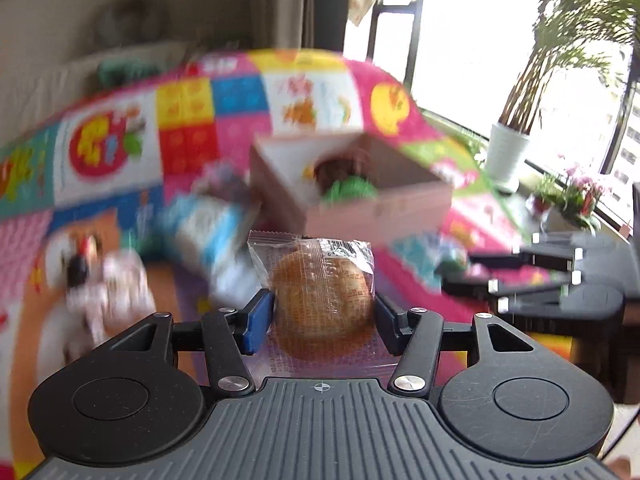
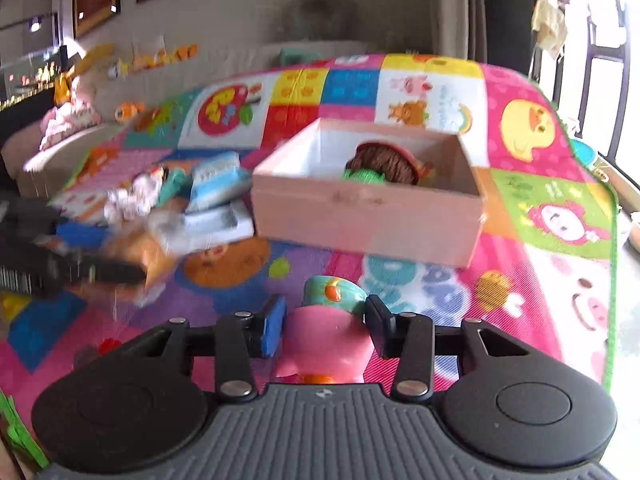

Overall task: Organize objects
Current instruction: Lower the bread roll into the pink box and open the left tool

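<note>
My left gripper is shut on a wrapped round pastry in clear plastic, held above the colourful play mat. My right gripper is shut on a pink toy with a teal top, also above the mat. A pink open box stands ahead on the mat, with a brown and green knitted item inside; it also shows in the left wrist view. The left gripper with the pastry shows blurred at the left of the right wrist view. The right gripper shows at the right of the left wrist view.
Blue and white packets and crumpled wrappers lie left of the box. A white potted plant and flowers stand by the window at the right. A sofa with toys lies at the far left.
</note>
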A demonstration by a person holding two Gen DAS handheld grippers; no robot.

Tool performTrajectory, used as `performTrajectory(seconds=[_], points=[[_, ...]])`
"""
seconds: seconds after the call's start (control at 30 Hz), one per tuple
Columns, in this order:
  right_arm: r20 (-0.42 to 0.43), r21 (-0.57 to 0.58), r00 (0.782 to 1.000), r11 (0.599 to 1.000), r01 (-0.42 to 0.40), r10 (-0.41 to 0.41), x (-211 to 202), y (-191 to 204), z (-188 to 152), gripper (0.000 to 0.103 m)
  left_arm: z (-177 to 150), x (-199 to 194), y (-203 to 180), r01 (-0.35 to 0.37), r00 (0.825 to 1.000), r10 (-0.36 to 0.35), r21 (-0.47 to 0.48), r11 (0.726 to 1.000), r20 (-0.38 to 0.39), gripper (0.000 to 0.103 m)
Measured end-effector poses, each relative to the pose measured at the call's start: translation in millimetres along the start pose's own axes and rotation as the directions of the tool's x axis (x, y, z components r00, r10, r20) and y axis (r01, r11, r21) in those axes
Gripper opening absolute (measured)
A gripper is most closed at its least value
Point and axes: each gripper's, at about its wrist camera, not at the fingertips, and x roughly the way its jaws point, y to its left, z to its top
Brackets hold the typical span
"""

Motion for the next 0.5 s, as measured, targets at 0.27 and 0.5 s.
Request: performTrajectory(seconds=[0.27,0.5], points=[[0.061,0.062,0.998,0.998,-0.017,0.013,-7,-13,13,0.043,79,73,9,0.112,0.973,-0.058,-0.235,0.966,0.224,0.061],[0.035,0.070,0.999,0.997,0.033,-0.036,-5,-26,6,0.043,52,146,-2,0.017,0.995,0.001,-0.183,0.983,0.100,0.062]])
